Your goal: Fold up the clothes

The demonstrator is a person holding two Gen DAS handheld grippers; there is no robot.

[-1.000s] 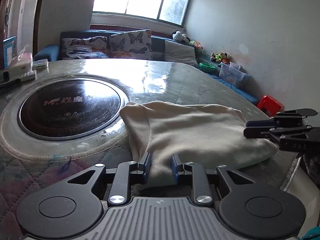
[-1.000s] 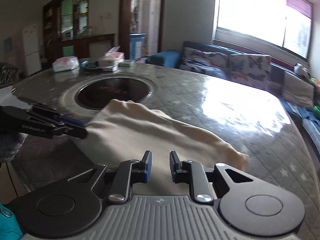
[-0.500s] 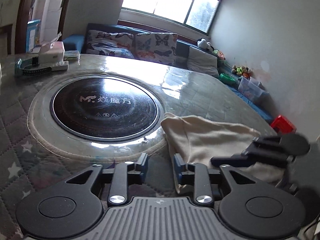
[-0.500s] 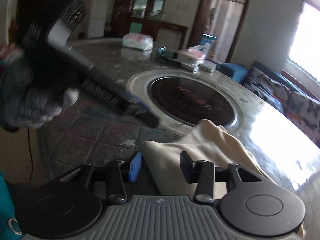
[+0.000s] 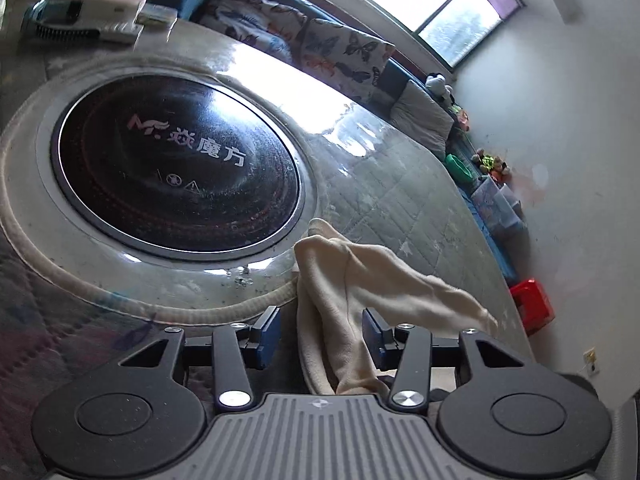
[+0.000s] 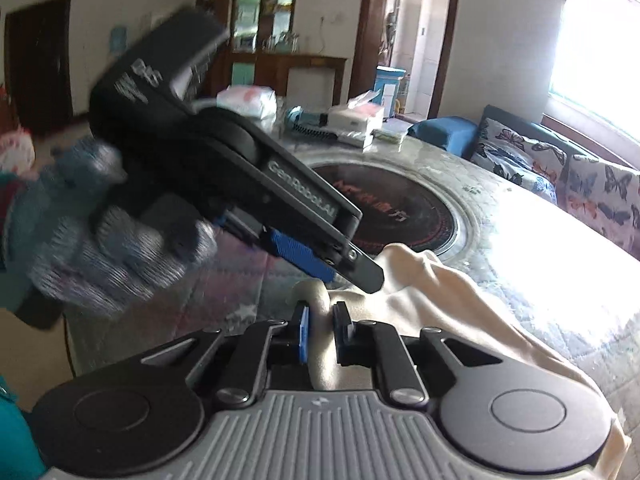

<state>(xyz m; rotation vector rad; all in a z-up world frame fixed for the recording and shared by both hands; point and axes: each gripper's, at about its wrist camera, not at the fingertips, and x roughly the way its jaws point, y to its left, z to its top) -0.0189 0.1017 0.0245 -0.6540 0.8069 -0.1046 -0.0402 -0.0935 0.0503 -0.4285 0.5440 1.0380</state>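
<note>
A cream garment lies bunched on the round table near its front edge, beside the black hotplate. My left gripper is open, its jaws wide apart around a raised fold of the cloth. In the right wrist view the garment spreads to the right. My right gripper is shut on a pinched ridge of the cloth at its near corner. The left gripper, held by a gloved hand, hovers just above that corner.
The table has a quilted cover under glass. Boxes and a tissue pack sit at the table's far side. A sofa with butterfly cushions stands behind. A red stool is on the floor to the right.
My right gripper has closed on the cloth corner. My left gripper has opened wide and tipped down over the garment. The garment has been gathered from flat into a bunched ridge.
</note>
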